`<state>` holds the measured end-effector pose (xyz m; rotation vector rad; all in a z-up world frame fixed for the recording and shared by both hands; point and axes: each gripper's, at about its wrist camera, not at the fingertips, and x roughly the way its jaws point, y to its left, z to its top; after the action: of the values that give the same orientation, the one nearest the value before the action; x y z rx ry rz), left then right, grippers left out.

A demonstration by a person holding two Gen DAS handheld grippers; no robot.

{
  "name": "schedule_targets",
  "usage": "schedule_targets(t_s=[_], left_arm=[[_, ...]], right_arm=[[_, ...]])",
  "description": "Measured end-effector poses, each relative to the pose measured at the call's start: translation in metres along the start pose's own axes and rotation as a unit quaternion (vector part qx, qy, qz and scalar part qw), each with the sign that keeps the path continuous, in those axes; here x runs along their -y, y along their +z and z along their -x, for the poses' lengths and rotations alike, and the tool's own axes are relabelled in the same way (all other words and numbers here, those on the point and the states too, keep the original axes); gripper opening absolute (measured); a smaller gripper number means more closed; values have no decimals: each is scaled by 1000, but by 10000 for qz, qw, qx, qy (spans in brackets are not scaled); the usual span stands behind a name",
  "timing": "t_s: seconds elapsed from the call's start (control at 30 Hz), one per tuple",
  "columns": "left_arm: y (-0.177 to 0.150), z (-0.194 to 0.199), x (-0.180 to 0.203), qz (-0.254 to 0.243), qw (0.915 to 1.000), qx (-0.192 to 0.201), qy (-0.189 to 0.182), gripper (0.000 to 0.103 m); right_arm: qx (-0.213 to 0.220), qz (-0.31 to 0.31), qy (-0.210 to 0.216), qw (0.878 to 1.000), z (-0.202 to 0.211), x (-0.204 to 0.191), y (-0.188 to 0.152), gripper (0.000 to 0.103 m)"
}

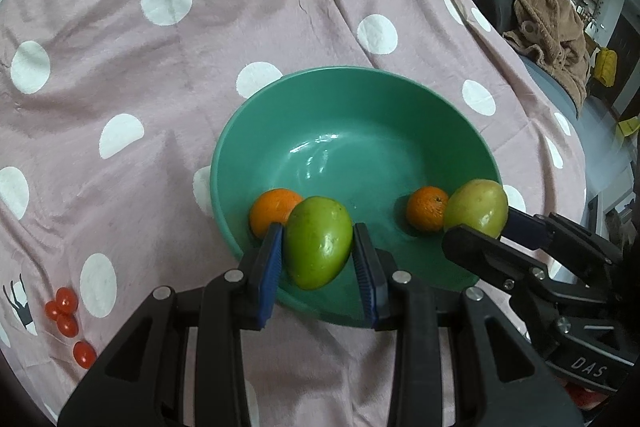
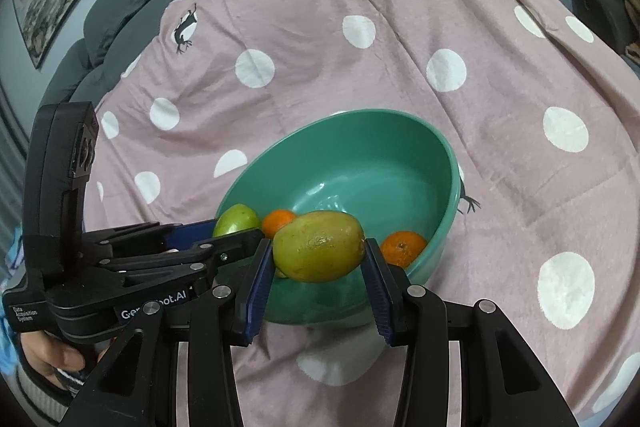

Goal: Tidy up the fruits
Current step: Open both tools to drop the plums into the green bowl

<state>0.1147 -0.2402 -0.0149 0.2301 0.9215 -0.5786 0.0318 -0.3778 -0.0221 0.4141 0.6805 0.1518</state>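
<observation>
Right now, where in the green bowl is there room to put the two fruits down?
The far half of the green bowl is bare, up to its back rim. The near side is crowded: two oranges sit there, with the left gripper holding a green mango and the right gripper holding a yellowish mango just above. On the cloth, cherry tomatoes lie left of the bowl.
</observation>
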Motion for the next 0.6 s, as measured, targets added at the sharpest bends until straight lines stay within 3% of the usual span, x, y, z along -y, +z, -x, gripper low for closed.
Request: schedule_targets(t_s=[0.3, 0.47, 0.6], left_arm=[[0, -6, -2, 45, 10000, -64, -6, 33], [1, 0, -1, 56, 10000, 76, 30, 58], [-1, 10, -4, 120, 9998, 178, 53, 63]], right_arm=[[-38, 97, -119, 9999, -3, -3, 3, 46], [-62, 134, -242, 9996, -4, -5, 4, 46], [-31, 89, -322, 9994, 0, -5, 4, 46]])
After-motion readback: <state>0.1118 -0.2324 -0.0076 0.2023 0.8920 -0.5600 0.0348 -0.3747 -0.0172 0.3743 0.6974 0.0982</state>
